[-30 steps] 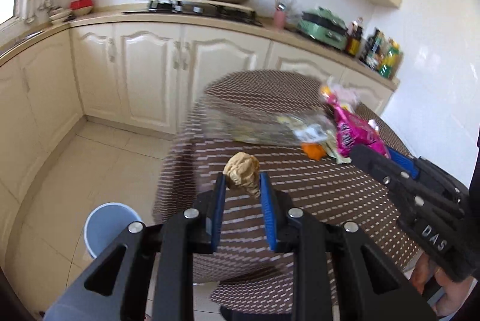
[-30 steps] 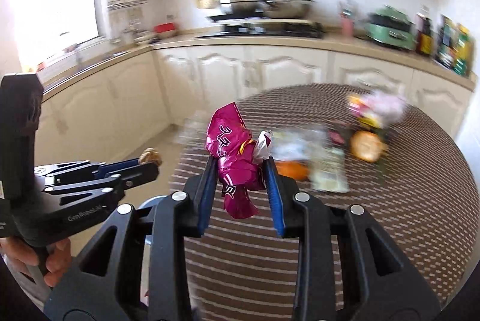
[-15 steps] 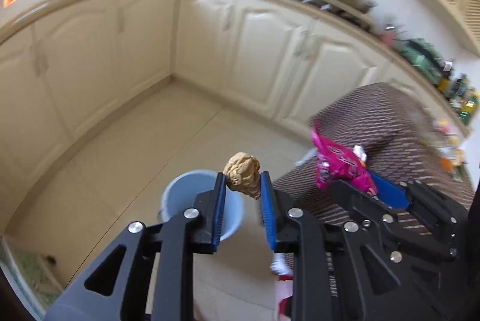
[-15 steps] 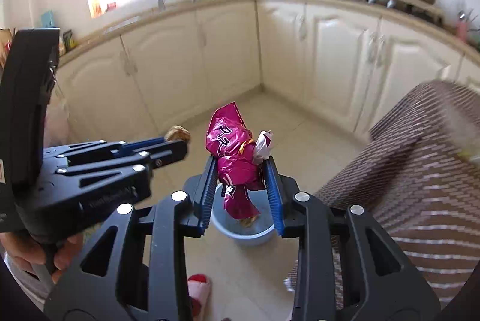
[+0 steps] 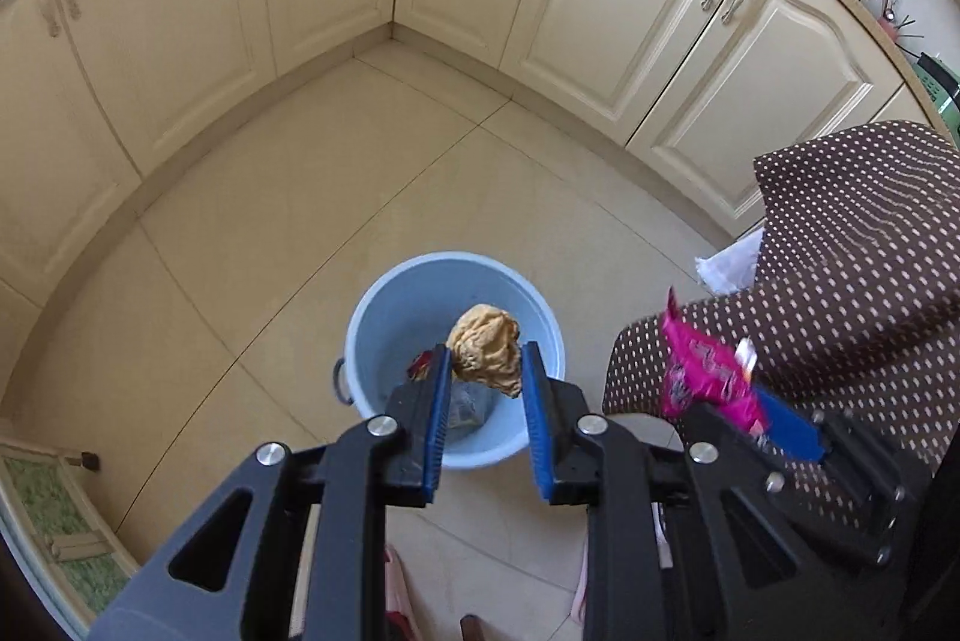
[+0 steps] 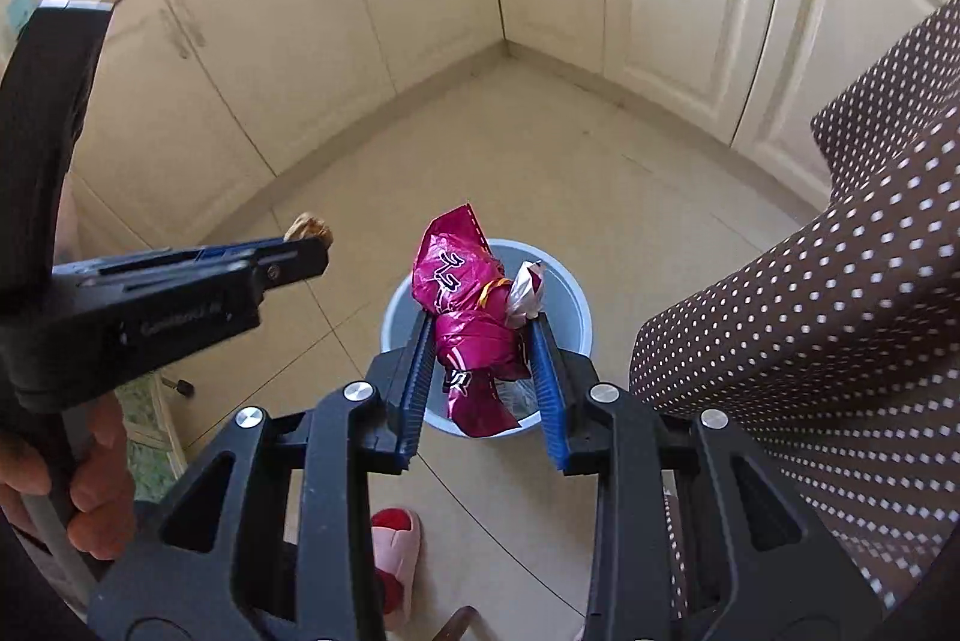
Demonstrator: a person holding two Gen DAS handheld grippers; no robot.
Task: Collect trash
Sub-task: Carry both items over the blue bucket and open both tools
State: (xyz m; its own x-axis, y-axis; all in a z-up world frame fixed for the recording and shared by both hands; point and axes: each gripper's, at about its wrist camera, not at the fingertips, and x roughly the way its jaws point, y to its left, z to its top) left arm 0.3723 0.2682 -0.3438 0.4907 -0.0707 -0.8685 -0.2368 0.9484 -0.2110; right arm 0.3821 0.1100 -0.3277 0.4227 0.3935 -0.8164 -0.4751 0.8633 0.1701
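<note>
1. Trash is held in both grippers above a pale blue bucket (image 5: 384,305) that stands on the tiled floor (image 5: 288,233) beside the table's brown dotted cloth (image 5: 852,233).
2. The left gripper (image 5: 485,371) is clamped on a crumpled tan wad (image 5: 486,350), which sits between its blue pads over the bucket's opening.
3. The right gripper (image 6: 483,341) is closed on a magenta snack wrapper (image 6: 462,299) (white characters printed on it) with a small silvery scrap (image 6: 525,290) pinched at its right side; the wrapper's lower end hangs toward the bucket (image 6: 576,305).
4. Inside the bucket, some scraps already lie at the bottom; what they are cannot be made out.
5. In the right wrist view the left gripper (image 6: 300,260) points in from the left, the tan wad (image 6: 309,227) at its tip, with the person's hand (image 6: 90,485) on its handle.
6. A pink slipper (image 6: 393,551) shows at the lower edge, and cream cabinets (image 5: 180,11) line the corner behind.
</note>
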